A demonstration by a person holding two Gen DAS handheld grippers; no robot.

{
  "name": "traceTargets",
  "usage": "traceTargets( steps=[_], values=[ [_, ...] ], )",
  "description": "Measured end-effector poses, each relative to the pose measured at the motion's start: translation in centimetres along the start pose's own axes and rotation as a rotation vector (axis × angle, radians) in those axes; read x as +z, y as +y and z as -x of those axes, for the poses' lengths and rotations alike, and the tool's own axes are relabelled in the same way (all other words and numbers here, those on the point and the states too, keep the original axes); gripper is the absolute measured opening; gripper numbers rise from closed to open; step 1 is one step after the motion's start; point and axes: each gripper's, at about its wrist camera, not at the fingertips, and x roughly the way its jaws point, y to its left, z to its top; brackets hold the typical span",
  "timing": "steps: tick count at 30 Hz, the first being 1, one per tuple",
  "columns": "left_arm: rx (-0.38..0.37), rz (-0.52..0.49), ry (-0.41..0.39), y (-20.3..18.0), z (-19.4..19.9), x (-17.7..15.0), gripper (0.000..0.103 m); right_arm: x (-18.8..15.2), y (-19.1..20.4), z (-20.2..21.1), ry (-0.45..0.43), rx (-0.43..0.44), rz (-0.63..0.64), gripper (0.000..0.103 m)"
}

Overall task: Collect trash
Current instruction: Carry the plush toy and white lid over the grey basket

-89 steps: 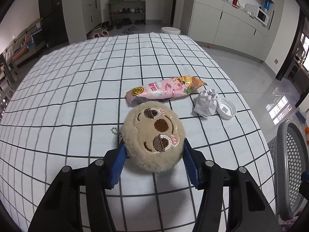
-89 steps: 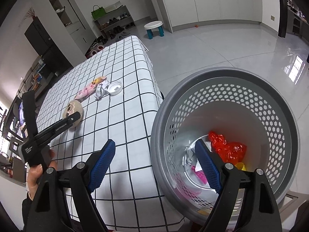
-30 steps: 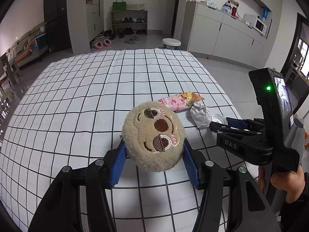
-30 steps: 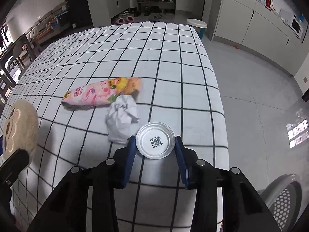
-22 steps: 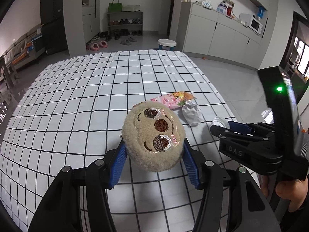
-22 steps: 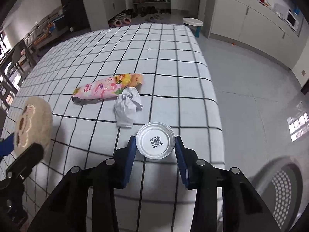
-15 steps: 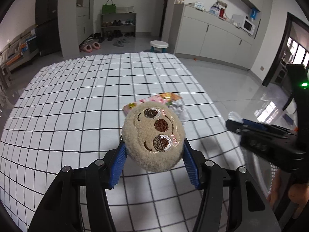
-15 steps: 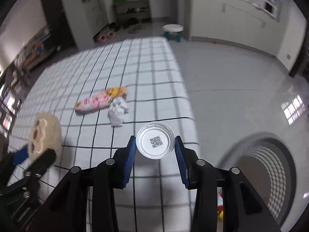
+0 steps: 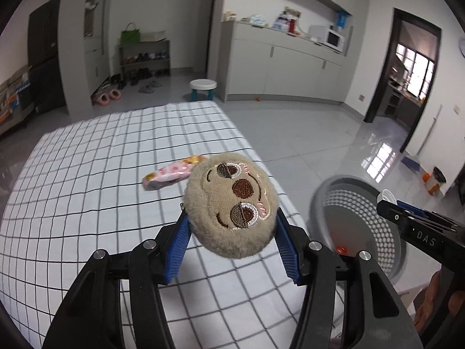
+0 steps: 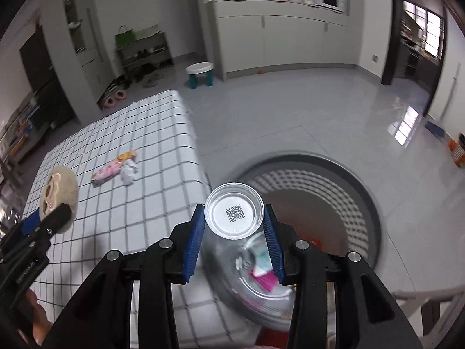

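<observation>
drop the little cup in the basket

your right gripper (image 10: 234,235) is squeezing a small clear plastic cup (image 10: 234,210) between its blue pads. the cup hangs in the air at the near edge of the gray laundry-style basket (image 10: 363,192), which stands on the floor just beside the table (image 10: 139,133) with the checked cloth. there is trash in the basket already, pink and red bits at the bottom.

to do this well, bring the cup more over the middle of the basket before you let go. it is light and could bounce off the rim. open the jaws wide so it falls free.

your left gripper (image 9: 232,244) is closed on a round fluffy sloth-face plush (image 9: 231,208). it is held up above the table. that looks like a toy, not trash, so i think you should keep it away from the basket.

two pieces of trash lie on the table, touching: a pink snack wrapper (image 10: 112,170) and a crumpled white paper (image 10: 129,174).

writing: the cup's bottom has a black square code. the right gripper's side (image 9: 418,229) says "das". the wrapper's words are too small to read.
</observation>
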Motion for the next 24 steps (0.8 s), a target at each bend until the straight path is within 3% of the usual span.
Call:
traceTargets(
  steps=[10,15,24],
  values=[
    [-0.073,-0.089,0.001,-5.9,0.2,-0.4,0.054,-3.1,-6.9,1.5,0.005,-0.012,-0.103,0.039],
    [-0.128,-0.114,0.005,-8.5,-0.1,-0.2,0.054,-3.3,-8.9,1.5,-0.003,-0.01,-0.125,0.039],
    [-0.137,-0.152,0.04,-11.8,-2.4,-0.3,0.054,-4.0,-11.1,0.3,0.012,-0.008,-0.133,0.039]
  ],
)
